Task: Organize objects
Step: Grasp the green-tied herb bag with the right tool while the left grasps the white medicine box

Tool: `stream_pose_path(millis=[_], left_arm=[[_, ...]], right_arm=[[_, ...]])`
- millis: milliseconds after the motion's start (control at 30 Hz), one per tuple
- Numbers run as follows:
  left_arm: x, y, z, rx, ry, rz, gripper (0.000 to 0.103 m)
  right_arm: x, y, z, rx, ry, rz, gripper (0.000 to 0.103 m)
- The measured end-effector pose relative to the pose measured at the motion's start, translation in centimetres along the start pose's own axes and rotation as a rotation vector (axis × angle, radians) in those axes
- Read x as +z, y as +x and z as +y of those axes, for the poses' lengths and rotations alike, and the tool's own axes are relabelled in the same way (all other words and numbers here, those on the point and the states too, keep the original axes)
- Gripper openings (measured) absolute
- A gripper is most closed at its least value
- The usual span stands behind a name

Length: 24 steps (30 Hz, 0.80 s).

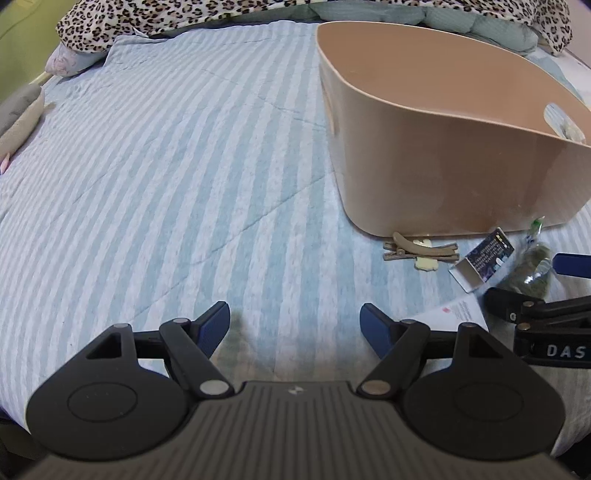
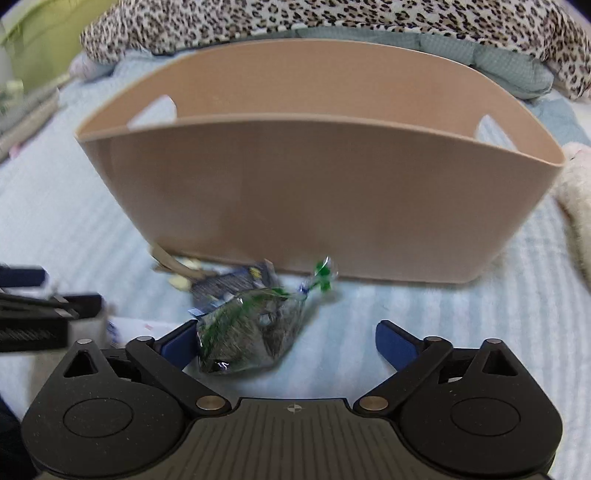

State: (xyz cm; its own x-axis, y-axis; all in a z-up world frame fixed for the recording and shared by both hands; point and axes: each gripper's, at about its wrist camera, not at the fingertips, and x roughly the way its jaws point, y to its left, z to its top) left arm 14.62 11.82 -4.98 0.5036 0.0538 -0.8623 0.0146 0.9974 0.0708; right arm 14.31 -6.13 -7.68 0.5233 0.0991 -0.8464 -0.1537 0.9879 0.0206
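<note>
A tan plastic basket (image 1: 443,162) with handle cut-outs stands on the striped bed; it also shows in the right wrist view (image 2: 314,192). In front of it lie brown hair clips (image 1: 417,249), a small dark box (image 1: 482,260) and a clear bag of green-grey stuff (image 1: 530,273). My right gripper (image 2: 286,341) is open around that bag (image 2: 251,332), whose left side touches the left finger. The box (image 2: 229,286) and clips (image 2: 177,267) lie behind it. My left gripper (image 1: 295,325) is open and empty over bare bedding, left of the items.
A leopard-print blanket (image 1: 221,14) and green quilt (image 1: 480,22) lie along the far edge. A white paper (image 1: 458,314) lies by the right gripper. A stuffed toy (image 1: 18,118) sits at far left, and a cream plush (image 2: 576,206) right of the basket.
</note>
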Motion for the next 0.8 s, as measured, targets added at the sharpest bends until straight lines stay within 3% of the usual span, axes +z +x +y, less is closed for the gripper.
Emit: stream_pose_path(millis=[100,333,633,800], left_arm=[[-0.1,0.0,-0.4,-0.016,0.008,0.001,0.078],[-0.3,-0.1,-2.4,-0.081,0.037,-0.011,0.078],[0.7,-1.5,-5.1,-0.152,0.013,-0.062,0.078],[0.4,-0.7,-7.3,-0.197,0.04,-0.029,0.087]], right_arm=[[-0.8,0.0,-0.6,-0.063,-0.051,0.009,0.098],[-1.2,-0.4,-3.4,-0.095,-0.017,0.04,0.099],[-2.1,-1.2,-4.1,-0.067,-0.027,0.036,0.1],[-2.2,-1.7,-4.5,-0.052,-0.037,0.03,0.1]])
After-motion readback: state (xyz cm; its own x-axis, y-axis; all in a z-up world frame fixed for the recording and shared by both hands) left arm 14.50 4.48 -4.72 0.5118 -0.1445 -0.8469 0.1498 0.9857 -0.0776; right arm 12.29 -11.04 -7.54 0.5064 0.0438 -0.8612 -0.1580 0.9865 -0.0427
